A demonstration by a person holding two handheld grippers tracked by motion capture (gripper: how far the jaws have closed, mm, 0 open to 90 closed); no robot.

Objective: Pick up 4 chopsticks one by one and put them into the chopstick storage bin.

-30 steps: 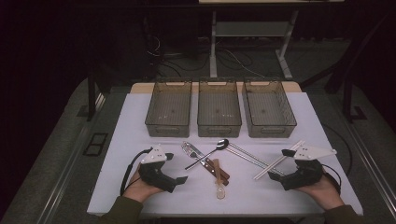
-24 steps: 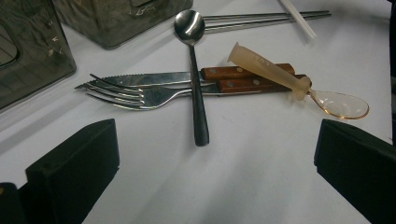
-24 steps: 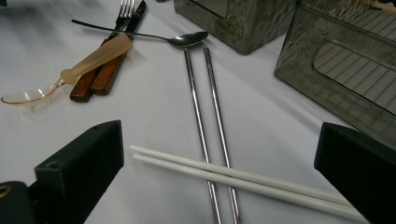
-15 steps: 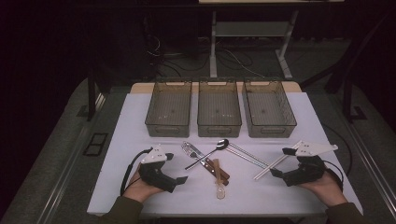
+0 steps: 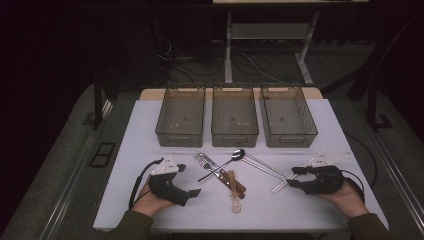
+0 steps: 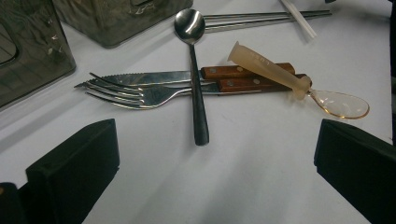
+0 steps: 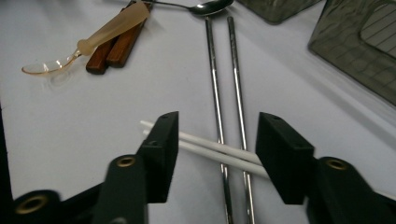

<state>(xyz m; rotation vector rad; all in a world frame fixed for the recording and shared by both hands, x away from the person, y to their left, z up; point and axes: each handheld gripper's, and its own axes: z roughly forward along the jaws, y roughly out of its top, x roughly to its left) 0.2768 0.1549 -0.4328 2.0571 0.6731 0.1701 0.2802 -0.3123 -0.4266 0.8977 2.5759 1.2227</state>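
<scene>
white chopsticks [image 7: 210, 148] lie between my right gripper [image 7: 215, 149] jaws, long axis crosswise to them, over the steel chopsticks [image 7: 223, 84]. jaws have just been closing, half-narrowed, not yet pinching. left gripper [image 6: 205, 172] wide, nothing in it. bins [image 5: 233, 120] ahead bare; sorting barely begun.

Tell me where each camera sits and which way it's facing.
High view: above the person's side, looking forward and down on the table, three bins and cutlery; both hands and claws, left claw, right claw, show.
Left gripper view: on the left claw, low, facing the fork, knife and steel spoon; its jaws stand wide.
Right gripper view: on the right claw, jaws half closed, either side of the white chopsticks.
Shared: the clear spoon.
</scene>
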